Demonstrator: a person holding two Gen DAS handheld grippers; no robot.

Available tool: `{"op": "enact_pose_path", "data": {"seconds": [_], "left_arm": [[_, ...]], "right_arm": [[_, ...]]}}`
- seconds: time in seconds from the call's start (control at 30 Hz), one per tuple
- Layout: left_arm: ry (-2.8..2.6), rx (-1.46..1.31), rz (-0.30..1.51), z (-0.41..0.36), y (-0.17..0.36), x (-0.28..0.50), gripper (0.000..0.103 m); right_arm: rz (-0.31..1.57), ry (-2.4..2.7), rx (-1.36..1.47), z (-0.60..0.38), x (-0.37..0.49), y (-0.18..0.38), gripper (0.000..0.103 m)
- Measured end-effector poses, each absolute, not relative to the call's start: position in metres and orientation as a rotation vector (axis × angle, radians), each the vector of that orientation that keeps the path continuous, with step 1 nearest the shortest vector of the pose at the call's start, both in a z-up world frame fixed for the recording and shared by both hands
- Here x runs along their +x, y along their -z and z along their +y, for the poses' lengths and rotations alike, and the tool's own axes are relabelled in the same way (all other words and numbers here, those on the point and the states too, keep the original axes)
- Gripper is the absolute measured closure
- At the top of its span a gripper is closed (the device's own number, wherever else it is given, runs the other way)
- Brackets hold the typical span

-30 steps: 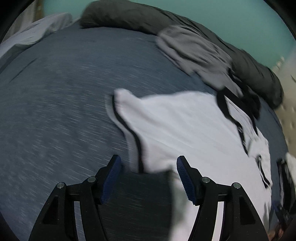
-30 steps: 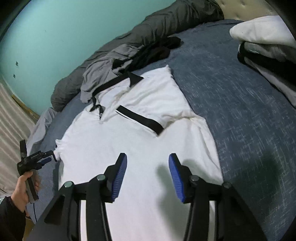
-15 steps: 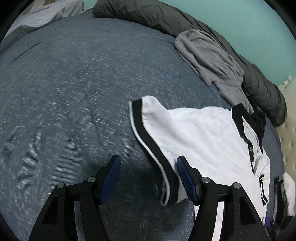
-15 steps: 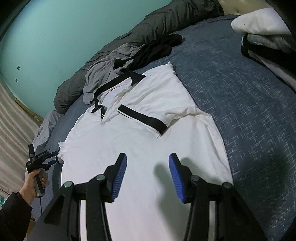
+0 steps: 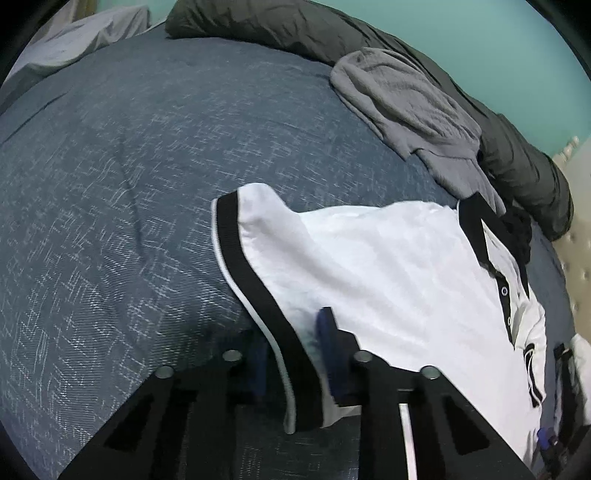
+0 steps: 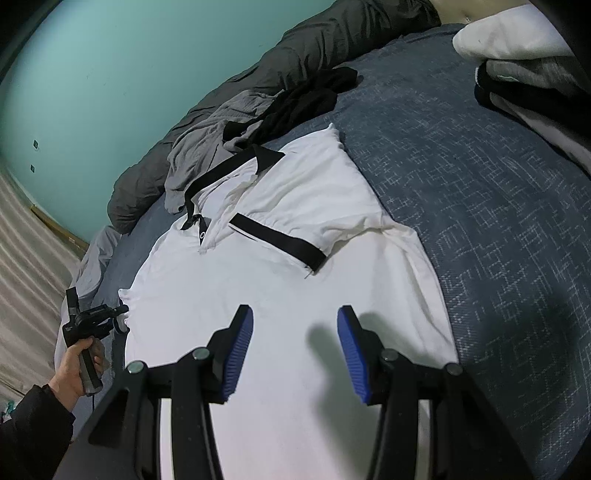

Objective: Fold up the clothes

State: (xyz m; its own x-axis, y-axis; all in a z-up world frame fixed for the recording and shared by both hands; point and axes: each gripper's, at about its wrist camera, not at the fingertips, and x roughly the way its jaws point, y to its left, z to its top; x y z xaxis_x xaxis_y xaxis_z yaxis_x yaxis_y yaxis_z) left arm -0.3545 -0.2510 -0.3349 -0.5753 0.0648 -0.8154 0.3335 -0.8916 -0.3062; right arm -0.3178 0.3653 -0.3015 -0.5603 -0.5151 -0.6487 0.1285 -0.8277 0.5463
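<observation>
A white polo shirt (image 5: 388, 266) with black collar and cuffs lies face up on the blue bedspread (image 5: 110, 184). My left gripper (image 5: 291, 354) is shut on the black cuff (image 5: 236, 243) of the shirt's near sleeve, and the band runs between its blue pads. In the right wrist view the shirt (image 6: 229, 295) spreads out below my right gripper (image 6: 295, 354), which hovers open over its lower body with nothing between the fingers. The other sleeve, with its cuff (image 6: 277, 236), is folded in onto the chest. A person's hand (image 6: 77, 369) holds the left gripper (image 6: 122, 317) at the shirt's far edge.
A grey garment (image 5: 406, 103) and a black one (image 6: 303, 99) lie crumpled beyond the collar, against a dark grey duvet (image 5: 295, 26) along the teal wall. A stack of folded clothes (image 6: 517, 55) sits at the right. A beige headboard (image 5: 576, 221) bounds the bed.
My left gripper has closed from open onto the sleeve's black cuff. The right gripper has stayed open above the shirt, drifting only slightly.
</observation>
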Motion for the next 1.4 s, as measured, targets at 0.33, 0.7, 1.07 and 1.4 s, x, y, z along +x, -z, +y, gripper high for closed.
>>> {"op": "enact_pose_path", "data": {"seconds": [0.33,0.7,1.07,1.4], "left_arm": [[2.639,1.338,0.428,-0.225,0.303,-0.363,0.099],[2.701,1.461,-0.183,-0.098,0.283,-0.398,0.099],[2.718,1.588,-0.38,-0.034,0.295,-0.378,0.059],[2.672,1.462,-0.049,-0.111,0.266,-0.363,0.058]], "right_arm": [[-0.665,2.393,1.199,0.37,-0.318,0.3,0.055],[-0.738,2.386,1.17,0.381,-0.319,0.294,0.055],[-0.789,2.371,1.154,0.387,-0.319,0.291,0.055],[-0.806,2.371,1.148,0.385,-0.319,0.289,0.055]]}}
